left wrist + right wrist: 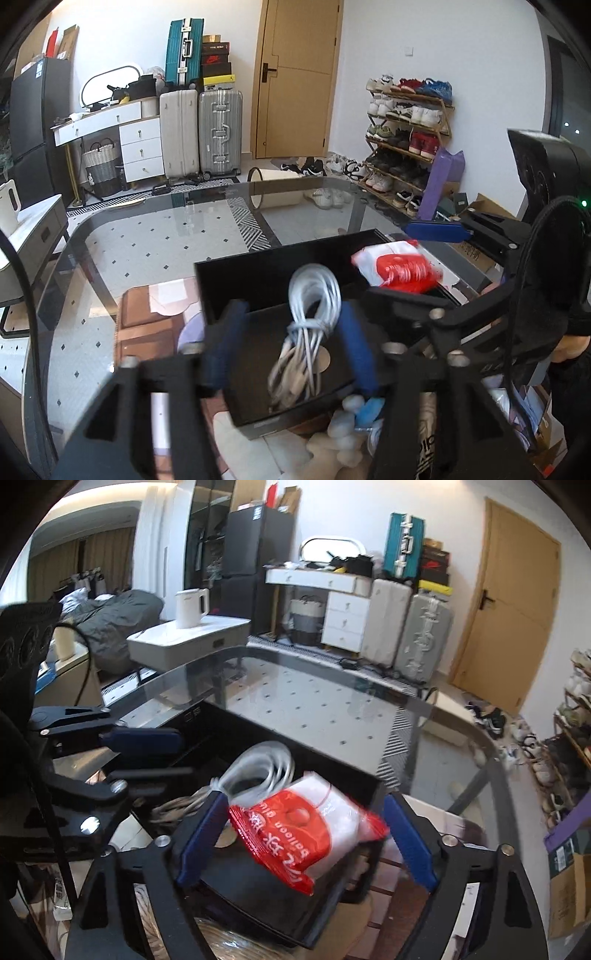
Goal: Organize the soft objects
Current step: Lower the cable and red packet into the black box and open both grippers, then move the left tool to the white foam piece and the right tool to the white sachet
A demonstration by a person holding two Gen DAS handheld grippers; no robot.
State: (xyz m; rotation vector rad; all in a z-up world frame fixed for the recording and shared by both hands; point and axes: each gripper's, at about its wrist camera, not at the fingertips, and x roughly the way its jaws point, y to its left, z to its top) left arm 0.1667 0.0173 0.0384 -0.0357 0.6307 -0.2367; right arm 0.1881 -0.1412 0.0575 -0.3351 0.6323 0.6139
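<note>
Two hand-held tongs angled downward over a black tray (236,269) on a glass tabletop (155,236). Left tongs (291,347): blue pads apart, a coiled white cable (312,314) lying in the tray between them, neither pad pressing on it. Right tongs (303,834): pads spread wide, a red-and-white packet (306,830) marked "balloon glue" between them; it sits blurred against the tray's near wall, and no pad presses on it. In the right wrist view the cable (266,764) lies just beyond the packet, toward the left tongs (144,738), which enter from the left edge. In the left wrist view the packet (397,267) is to the right of the cable, beside a blue pad of the right tongs (436,230). Below the left tongs, outside the tray, pale soft items (343,428) lie in a heap. Beyond the tabletop: suitcases (201,129), a white dresser (122,136), a wooden door (299,77) and a shoe rack (406,140).
</note>
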